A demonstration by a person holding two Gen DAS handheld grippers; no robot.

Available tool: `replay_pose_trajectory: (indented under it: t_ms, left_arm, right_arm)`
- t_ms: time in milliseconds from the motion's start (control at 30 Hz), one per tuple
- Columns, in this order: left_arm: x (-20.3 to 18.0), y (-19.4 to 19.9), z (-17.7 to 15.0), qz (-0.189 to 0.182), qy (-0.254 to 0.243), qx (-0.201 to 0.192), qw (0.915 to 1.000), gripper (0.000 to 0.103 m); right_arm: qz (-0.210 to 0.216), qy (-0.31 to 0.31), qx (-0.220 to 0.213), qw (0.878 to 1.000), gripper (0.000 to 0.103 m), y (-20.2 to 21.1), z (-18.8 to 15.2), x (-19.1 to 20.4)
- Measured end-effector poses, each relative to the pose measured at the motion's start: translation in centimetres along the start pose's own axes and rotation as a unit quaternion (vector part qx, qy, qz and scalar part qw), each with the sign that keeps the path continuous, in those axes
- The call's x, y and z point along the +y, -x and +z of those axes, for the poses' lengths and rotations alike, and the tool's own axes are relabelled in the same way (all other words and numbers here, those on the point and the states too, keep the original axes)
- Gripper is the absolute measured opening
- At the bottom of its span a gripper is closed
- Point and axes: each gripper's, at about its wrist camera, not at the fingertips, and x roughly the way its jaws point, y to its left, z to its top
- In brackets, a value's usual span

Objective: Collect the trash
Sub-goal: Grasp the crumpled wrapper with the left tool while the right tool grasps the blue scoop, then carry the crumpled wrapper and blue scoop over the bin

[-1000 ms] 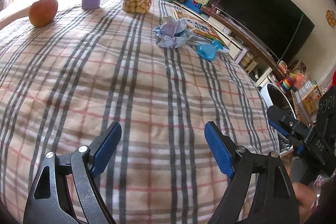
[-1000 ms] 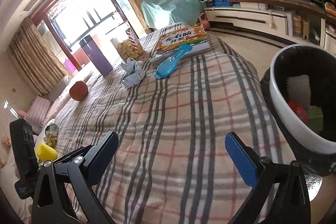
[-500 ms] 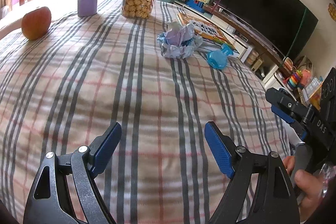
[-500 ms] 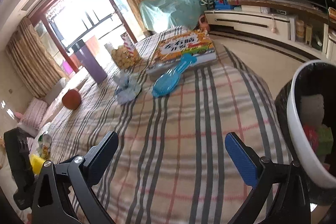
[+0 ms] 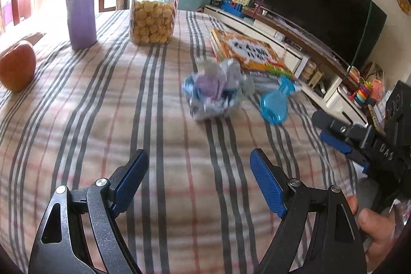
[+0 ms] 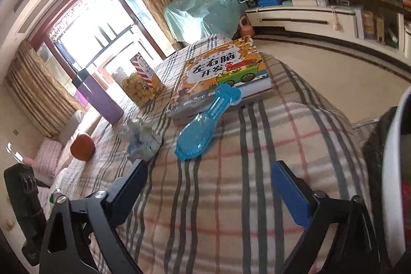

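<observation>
Jaws of left gripper (image 5: 199, 171) and right gripper (image 6: 209, 184) wide apart, empty; crumpled blue-lilac wrapper wad (image 5: 215, 94) motion-blurred on plaid cloth (image 5: 102, 99).

A crumpled wad of pale blue-and-lilac paper (image 5: 217, 91) lies loose on the plaid tablecloth (image 5: 128, 104).

Crumpled wrapper (image 5: 217, 91) blurred; bin (image 6: 395, 186) cut off.

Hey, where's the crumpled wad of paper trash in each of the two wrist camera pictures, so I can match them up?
Left wrist view: the crumpled paper wad lies right of center on the plaid cloth, beyond the open left gripper.
Right wrist view: the same wad lies left of center, just beyond the right gripper, near its left finger.
Shared landmark: the blue plastic brush lies beside the wad in both.
</observation>
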Motion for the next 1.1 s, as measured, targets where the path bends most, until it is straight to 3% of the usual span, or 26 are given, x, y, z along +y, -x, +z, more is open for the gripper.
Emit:
replay_pose_trajectory:
  t_ms: [200, 367, 400, 433, 467, 500, 567, 633, 867, 1100]
  left_arm:
    - [-0.2, -2.7, 2.4, -0.012, -0.027, -0.006, 0.9995, 0.083]
    - [-0.1, -5.8, 3.9, -0.037, -0.039, 0.024, 0.9983, 0.083]
    - [-0.1, -6.1, 4.0, -0.039, -0.04, 0.028, 0.998, 0.079]
    - [-0.2, -6.4, 4.2, -0.044, -0.041, 0.03, 0.9977, 0.066]
    - [-0.4, -6.6, 4.2, -0.05, -0.044, 0.035, 0.9971, 0.057]
    - [-0.5, -6.9, 4.2, -0.054, -0.048, 0.039, 0.9966, 0.041]
    - [-1.0, -6.8, 4.1, -0.055, -0.062, 0.037, 0.9959, 0.033]
    - [-1.4, -6.2, 3.8, -0.054, -0.07, 0.027, 0.9957, 0.028]
    - [-2.5, -1.7, 0.9, -0.046, -0.078, -0.001, 0.9958, 0.025]
    - [-3.0, 3.9, -3.8, -0.063, -0.042, -0.005, 0.9971, 0.025]
  right_arm:
    - [0.016, -0.009, 0.015, 1.0, 0.082, -2.8, 1.6, -0.3]
    - [0.025, -0.003, 0.031, 0.999, 0.071, -5.1, 3.1, -0.7]
    - [0.024, -0.005, 0.034, 0.999, 0.064, -5.4, 3.2, -0.8]
    - [0.02, -0.007, 0.038, 0.999, 0.06, -5.6, 3.4, -0.9]
    - [0.019, -0.01, 0.039, 0.999, 0.051, -5.8, 3.4, -1.1]
    - [0.023, -0.013, 0.043, 0.999, 0.036, -5.9, 3.5, -1.3]
    - [0.044, -0.022, 0.054, 0.997, 0.022, -6.2, 3.5, -1.6]
    - [0.049, -0.022, 0.049, 0.997, 0.019, -5.9, 3.4, -1.5]
    - [0.085, -0.016, 0.027, 0.996, 0.017, -2.8, 2.2, -0.5]
    - [0.108, -0.012, 0.027, 0.994, 0.017, 3.2, -1.1, 0.4]
